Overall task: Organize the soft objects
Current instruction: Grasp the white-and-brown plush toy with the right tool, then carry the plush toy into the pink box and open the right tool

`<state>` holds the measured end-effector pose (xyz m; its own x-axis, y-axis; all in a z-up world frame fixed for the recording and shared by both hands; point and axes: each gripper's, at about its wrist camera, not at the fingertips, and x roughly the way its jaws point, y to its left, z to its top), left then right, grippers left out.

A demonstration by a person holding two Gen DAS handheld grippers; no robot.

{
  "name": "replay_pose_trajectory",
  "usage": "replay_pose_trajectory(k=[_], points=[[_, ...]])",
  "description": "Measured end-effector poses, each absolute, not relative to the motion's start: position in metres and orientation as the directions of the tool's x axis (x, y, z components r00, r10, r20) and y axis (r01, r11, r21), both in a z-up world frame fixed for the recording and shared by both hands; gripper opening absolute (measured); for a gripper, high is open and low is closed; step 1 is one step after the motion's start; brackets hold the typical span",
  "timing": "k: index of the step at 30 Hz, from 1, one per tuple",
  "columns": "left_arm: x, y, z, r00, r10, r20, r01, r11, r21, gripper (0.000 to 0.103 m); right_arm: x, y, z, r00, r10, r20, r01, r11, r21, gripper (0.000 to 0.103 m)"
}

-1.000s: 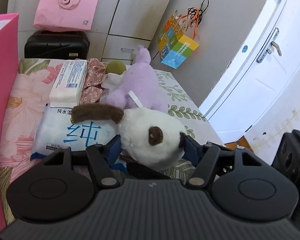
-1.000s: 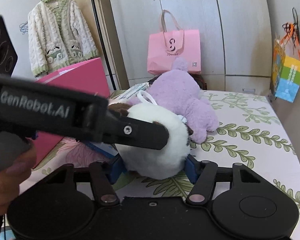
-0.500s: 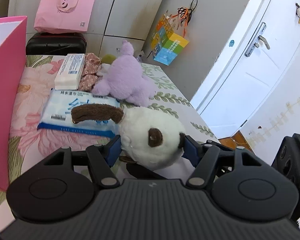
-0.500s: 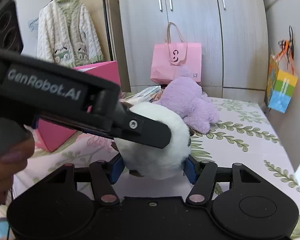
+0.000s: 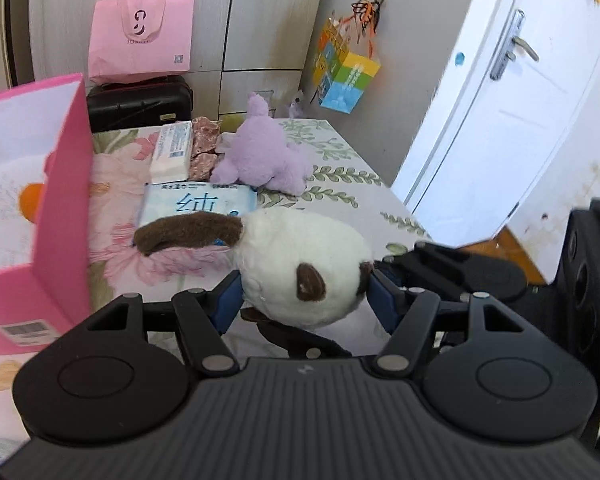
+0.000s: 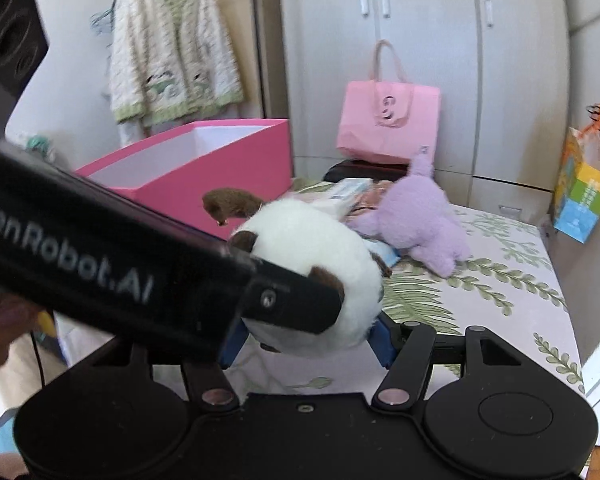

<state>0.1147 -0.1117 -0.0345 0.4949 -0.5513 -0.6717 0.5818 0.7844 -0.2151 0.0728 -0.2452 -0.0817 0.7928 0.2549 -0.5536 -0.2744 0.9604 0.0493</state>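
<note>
Both grippers clamp the same plush dog point(image 5: 300, 268) — the left gripper point(image 5: 304, 300) and right gripper point(image 6: 306, 338) each have blue pads pressed into its white body, holding it clear of the bed point(image 6: 512, 280). Its brown ear point(image 5: 188, 234) points toward the pink box point(image 5: 62, 216), which stands open just left of the jaws — the left hand is judged nearer.

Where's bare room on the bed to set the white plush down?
Free: leaf-print sheet right of the purple plush, and inside the pink box. Crowded: the strip beside the box, with wipes pack, tissue pack and purple plush.
</note>
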Motion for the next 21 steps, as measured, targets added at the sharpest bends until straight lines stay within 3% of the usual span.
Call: replay_pose_trajectory(k=[12, 21], points=[[0.106, -0.054, -0.009, 0.422, -0.601, -0.679, 0.554, 0.763, -0.331, 0.065, 0.055, -0.194, -0.04, 0.765, 0.231, -0.601, -0.386, 0.912, -0.141, 0.067], [0.095, -0.009, 0.019, 0.445, -0.595, -0.669, 0.529, 0.777, -0.34, 0.065, 0.042, -0.157, -0.001, 0.764, 0.294, -0.574, -0.488, 0.845, -0.216, 0.069]])
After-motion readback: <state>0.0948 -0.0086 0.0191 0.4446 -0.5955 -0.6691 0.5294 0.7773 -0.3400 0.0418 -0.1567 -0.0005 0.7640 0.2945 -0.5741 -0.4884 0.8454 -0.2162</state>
